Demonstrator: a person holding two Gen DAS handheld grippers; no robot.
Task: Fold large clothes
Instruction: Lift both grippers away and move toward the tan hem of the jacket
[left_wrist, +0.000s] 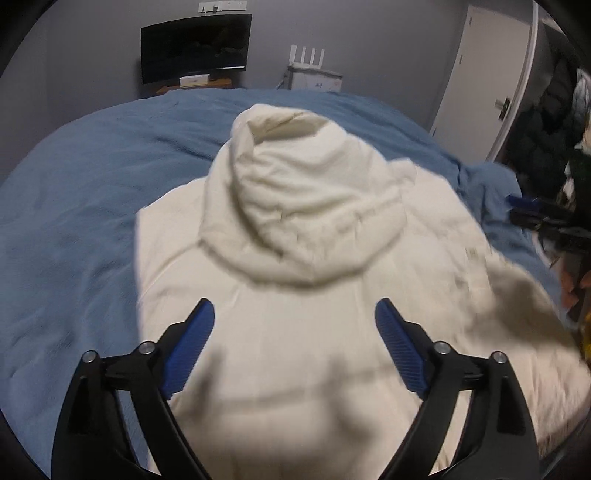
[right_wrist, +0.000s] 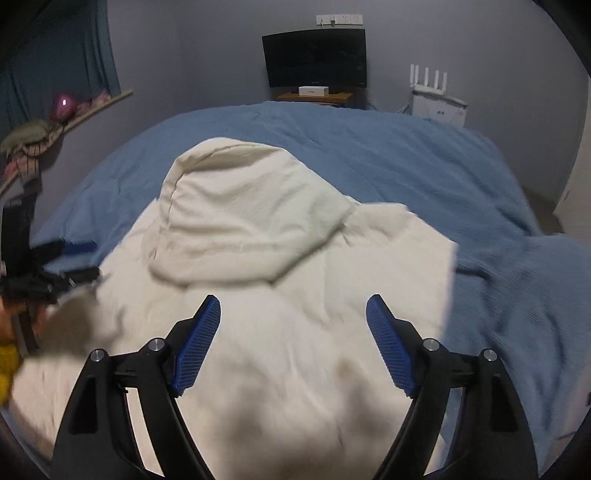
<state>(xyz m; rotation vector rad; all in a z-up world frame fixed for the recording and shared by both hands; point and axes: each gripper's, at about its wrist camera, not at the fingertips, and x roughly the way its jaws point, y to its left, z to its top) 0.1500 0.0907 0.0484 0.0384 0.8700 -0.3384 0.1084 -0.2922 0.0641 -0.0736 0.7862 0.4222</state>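
A cream hooded sweatshirt (left_wrist: 303, 325) lies flat on a blue bed cover (left_wrist: 74, 206), back up, with its hood (left_wrist: 295, 206) pointing to the far wall. It also shows in the right wrist view (right_wrist: 280, 354), hood (right_wrist: 243, 225) at upper left. My left gripper (left_wrist: 294, 314) is open and empty, hovering over the body below the hood. My right gripper (right_wrist: 293, 308) is open and empty over the body too. The other gripper shows at the right edge of the left wrist view (left_wrist: 535, 218) and at the left edge of the right wrist view (right_wrist: 55, 266).
A dark monitor (left_wrist: 195, 46) on a wooden stand and a white router on a box (left_wrist: 314, 74) stand against the far wall. A white door (left_wrist: 484, 74) is at the right. A shelf with clutter (right_wrist: 55, 114) and a curtain are at the left.
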